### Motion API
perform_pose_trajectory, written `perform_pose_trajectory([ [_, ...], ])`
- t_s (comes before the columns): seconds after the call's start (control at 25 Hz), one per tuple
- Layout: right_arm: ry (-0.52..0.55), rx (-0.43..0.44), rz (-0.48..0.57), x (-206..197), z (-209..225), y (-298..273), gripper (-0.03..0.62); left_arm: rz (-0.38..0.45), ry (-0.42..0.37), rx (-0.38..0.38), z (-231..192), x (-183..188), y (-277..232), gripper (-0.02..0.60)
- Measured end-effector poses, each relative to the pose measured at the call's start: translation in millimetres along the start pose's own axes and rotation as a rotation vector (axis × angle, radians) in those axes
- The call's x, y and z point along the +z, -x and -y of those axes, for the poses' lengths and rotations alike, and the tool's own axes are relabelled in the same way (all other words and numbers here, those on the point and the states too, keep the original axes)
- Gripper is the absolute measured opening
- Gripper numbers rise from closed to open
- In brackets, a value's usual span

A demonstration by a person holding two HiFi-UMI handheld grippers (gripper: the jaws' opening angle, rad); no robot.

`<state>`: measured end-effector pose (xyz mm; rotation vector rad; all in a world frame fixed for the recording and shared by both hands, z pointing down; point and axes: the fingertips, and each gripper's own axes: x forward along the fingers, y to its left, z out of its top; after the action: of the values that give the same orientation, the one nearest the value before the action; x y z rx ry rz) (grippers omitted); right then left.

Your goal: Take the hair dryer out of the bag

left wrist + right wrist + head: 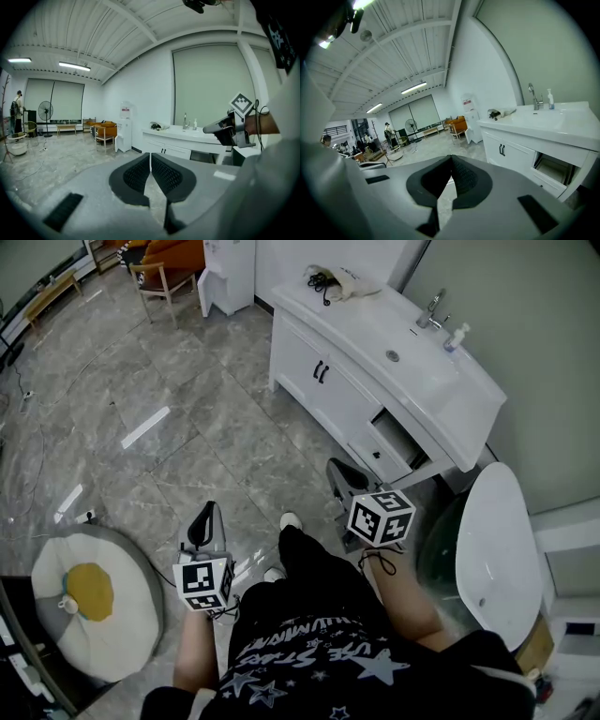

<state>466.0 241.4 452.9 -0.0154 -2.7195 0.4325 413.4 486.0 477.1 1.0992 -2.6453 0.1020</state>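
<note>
A pale cloth bag [345,281] lies at the far end of the white vanity counter [375,324], with a black cord [322,282] spilling from its mouth; the hair dryer itself is hidden. The bag [158,125] is small and distant in the left gripper view and also far off [502,112] in the right gripper view. My left gripper [207,514] is held low over the floor, its jaws together [150,161] with nothing between them. My right gripper [337,469] points toward the vanity, also shut and empty [451,165]. Both are well short of the bag.
The vanity has a faucet [431,310], a soap bottle [456,337] and an open drawer [398,442]. A toilet [497,549] stands at the right. A round cushion [89,601] lies on the floor at left. A chair [169,268] and a water dispenser [228,273] stand at the back.
</note>
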Motion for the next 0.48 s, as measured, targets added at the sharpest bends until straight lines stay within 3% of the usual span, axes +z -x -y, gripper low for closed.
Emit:
perform_pose_trajectory([
  [0.16, -0.048, -0.044, 0.029, 11.5, 21.2, -18.6, 0.002, 0.032, 0.006, -0.001, -9.3, 15.2, -21.2, 0.050],
  [0.24, -0.065, -0.059, 0.036, 17.9, 32.7, -34.6, 0.003, 0.030, 0.015, -0.008, -14.0, 18.0, -37.1, 0.191],
  [0.28, -0.075, -0.051, 0.039, 21.8, 37.4, -45.1, 0.019, 0.025, 0.020, -0.006, -17.1, 18.4, -46.1, 0.219],
  [0.36, -0.102, -0.023, 0.040, 30.7, 46.2, -71.6, 0.138, 0.012, 0.030, 0.008, -26.7, 18.0, -65.8, 0.269],
  [0.48, -0.123, -0.009, 0.030, 47.1, 63.2, -116.2, 0.214, -0.014, 0.048, 0.046, -48.1, 19.0, -98.5, 0.316],
])
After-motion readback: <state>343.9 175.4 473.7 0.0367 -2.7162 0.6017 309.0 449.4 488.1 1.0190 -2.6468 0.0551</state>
